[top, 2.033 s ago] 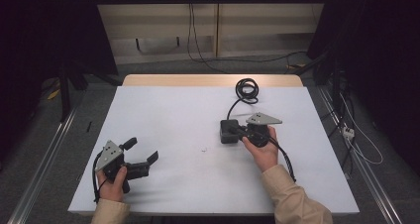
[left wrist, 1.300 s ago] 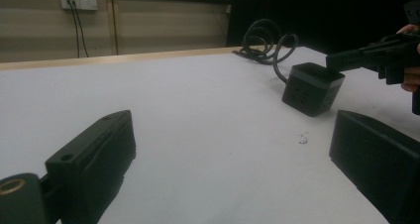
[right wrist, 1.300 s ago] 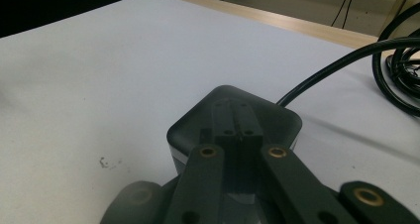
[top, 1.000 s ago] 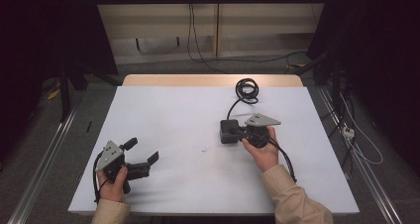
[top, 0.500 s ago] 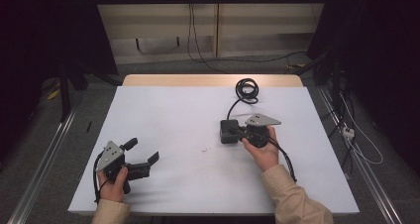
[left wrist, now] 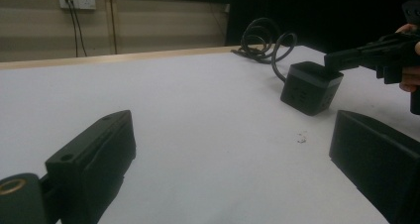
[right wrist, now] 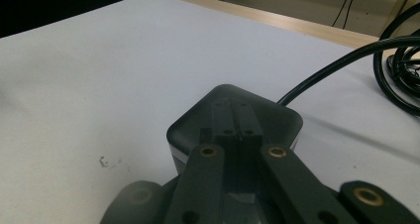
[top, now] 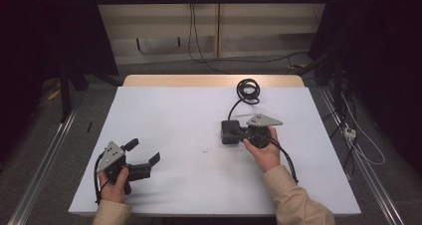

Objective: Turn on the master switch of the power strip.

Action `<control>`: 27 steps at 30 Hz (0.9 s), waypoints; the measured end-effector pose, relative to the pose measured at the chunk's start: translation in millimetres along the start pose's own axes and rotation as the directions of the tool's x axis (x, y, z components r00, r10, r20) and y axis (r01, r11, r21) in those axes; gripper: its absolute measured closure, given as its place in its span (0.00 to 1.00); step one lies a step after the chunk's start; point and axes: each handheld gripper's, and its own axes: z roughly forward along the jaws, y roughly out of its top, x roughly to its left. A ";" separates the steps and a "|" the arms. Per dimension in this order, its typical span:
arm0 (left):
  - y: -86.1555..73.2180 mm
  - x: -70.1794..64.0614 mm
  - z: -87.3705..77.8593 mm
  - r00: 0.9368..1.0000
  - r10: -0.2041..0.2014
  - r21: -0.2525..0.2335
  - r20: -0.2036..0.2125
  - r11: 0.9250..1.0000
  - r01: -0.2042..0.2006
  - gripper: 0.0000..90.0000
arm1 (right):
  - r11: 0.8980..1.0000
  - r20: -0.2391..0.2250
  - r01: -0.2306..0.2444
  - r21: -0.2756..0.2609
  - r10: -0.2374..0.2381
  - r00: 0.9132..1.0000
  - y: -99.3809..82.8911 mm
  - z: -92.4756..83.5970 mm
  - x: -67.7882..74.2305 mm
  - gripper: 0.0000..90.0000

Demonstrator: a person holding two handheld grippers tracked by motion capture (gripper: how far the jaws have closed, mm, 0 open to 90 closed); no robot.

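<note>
The black box (top: 229, 132) is lying on the worktop (top: 179, 110) under the right gripper (top: 238, 131), its fingers closed together, gripping nothing. The left gripper (top: 143, 152), well apart from the box, is spreading its fingers wide, empty.

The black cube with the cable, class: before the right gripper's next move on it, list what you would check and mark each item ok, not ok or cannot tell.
1. Right gripper over the cube, fingers together on its top: ok.
2. Fingers actually pressing the cube: cannot tell.
3. Cube flat on the table: ok.
4. Cable free of the fingers, coiled behind the cube: ok.
5. Left gripper open, holding nothing, well apart from the cube: ok.
6. Small speck on the table beside the cube, not under it: ok.
</note>
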 end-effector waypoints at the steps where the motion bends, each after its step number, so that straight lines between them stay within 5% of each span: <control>1: -0.1 0.0 0.0 1.000 0.000 0.000 0.000 1.000 0.000 0.04 | 1.000 0.000 -0.001 0.001 0.001 1.000 0.1 0.0 0.1 1.00; 27: -0.3 -1.7 2.1 1.000 0.004 0.002 0.006 1.000 -0.004 0.04 | 1.000 -0.001 -0.006 0.015 0.006 1.000 1.6 0.2 0.0 1.00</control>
